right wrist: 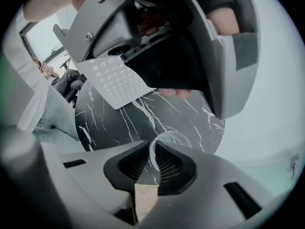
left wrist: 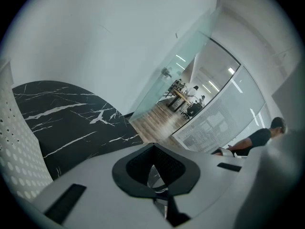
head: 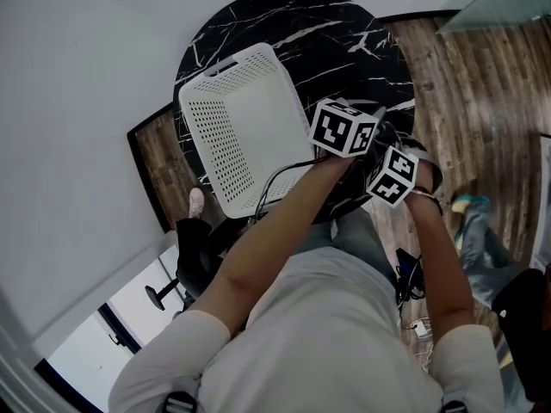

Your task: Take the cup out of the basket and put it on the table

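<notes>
Right gripper: The right gripper (right wrist: 153, 163) has its jaws pinched on the thin wall of the clear cup (right wrist: 167, 142).
Cup: It is outside the basket (head: 245, 119), its round rim showing against the black marble table (head: 344, 24). No view shows whether its base touches the top.
Left gripper: The left gripper (left wrist: 153, 168) has its jaws drawn together, with a glassy glint in the slit between them that cannot be identified. It points past the table's edge toward a glass partition (left wrist: 190, 46).
Basket: White and perforated, it sits tilted on the table's left half, just beside both grippers.
Grippers: They are close together near the table's near-right edge, the left one ahead of the right.
</notes>
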A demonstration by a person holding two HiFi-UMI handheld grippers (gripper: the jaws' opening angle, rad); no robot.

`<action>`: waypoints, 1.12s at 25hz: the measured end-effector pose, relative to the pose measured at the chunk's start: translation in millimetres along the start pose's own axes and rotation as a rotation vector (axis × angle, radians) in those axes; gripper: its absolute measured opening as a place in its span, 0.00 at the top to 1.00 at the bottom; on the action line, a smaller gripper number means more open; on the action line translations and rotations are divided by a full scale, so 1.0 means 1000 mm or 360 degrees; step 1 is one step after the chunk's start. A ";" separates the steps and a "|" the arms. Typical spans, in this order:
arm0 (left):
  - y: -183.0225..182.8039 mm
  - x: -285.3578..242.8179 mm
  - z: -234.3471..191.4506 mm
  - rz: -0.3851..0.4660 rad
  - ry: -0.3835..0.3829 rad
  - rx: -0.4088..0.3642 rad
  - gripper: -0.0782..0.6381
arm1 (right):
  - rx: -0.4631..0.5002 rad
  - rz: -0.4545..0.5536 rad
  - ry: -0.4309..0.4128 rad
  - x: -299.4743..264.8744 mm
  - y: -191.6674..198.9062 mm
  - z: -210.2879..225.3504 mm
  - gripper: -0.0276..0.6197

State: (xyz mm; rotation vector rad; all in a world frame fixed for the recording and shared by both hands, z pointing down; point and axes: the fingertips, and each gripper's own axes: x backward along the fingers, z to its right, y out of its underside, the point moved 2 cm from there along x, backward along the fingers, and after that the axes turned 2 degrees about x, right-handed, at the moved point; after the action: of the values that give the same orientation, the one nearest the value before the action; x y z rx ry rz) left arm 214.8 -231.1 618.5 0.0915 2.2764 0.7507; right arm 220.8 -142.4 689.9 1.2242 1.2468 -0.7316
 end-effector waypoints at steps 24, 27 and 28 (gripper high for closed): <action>-0.039 0.118 0.058 0.0392 0.0074 -0.0119 0.88 | -0.0225 0.0352 0.0194 0.106 -0.042 0.025 0.92; -0.040 0.150 0.058 0.0476 0.0033 -0.0128 0.88 | -0.0241 0.0435 0.0203 0.122 -0.056 0.028 0.92; -0.039 0.159 0.057 0.0503 0.0015 -0.0125 0.88 | -0.0233 0.0459 0.0207 0.126 -0.061 0.027 0.92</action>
State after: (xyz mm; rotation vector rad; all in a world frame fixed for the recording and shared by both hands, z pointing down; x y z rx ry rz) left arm 141.5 -191.4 466.1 0.4187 2.2650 1.0032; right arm 201.4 -159.4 549.5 1.3111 1.1745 -0.3490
